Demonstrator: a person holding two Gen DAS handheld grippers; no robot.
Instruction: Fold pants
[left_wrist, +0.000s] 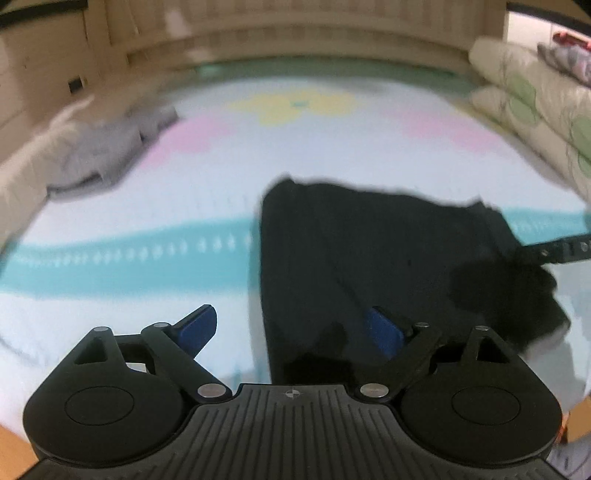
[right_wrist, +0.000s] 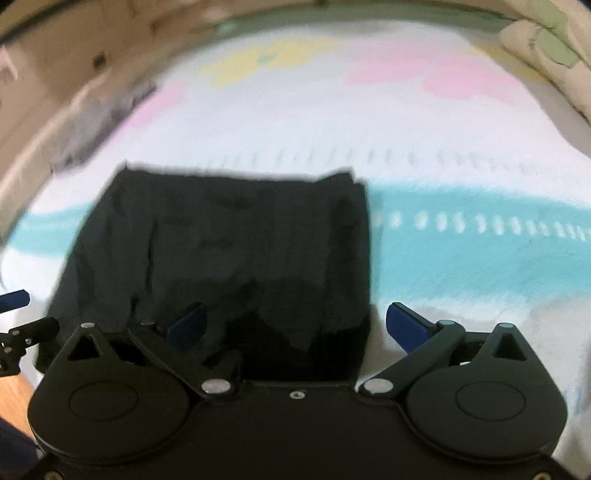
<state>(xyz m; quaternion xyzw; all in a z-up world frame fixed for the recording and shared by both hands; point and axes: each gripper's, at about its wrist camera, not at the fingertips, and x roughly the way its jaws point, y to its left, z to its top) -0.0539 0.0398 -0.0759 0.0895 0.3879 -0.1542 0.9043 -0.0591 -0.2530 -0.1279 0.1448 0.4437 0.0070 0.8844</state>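
Note:
The black pants (left_wrist: 369, 251) lie folded into a compact rectangle on the pastel bed sheet (left_wrist: 147, 206). In the left wrist view my left gripper (left_wrist: 291, 332) is open and empty, hovering over the pants' left edge. The right gripper's arm (left_wrist: 561, 251) reaches in at the far right. In the right wrist view the pants (right_wrist: 229, 240) lie straight ahead. My right gripper (right_wrist: 299, 325) is open and empty over their near right edge. The left gripper's blue fingertip (right_wrist: 14, 300) shows at the far left.
A grey garment (left_wrist: 110, 147) lies at the bed's far left. A folded floral quilt (left_wrist: 535, 103) is stacked at the far right. A beige headboard (left_wrist: 295, 33) runs along the back. Wooden floor (right_wrist: 14, 387) shows at the near left.

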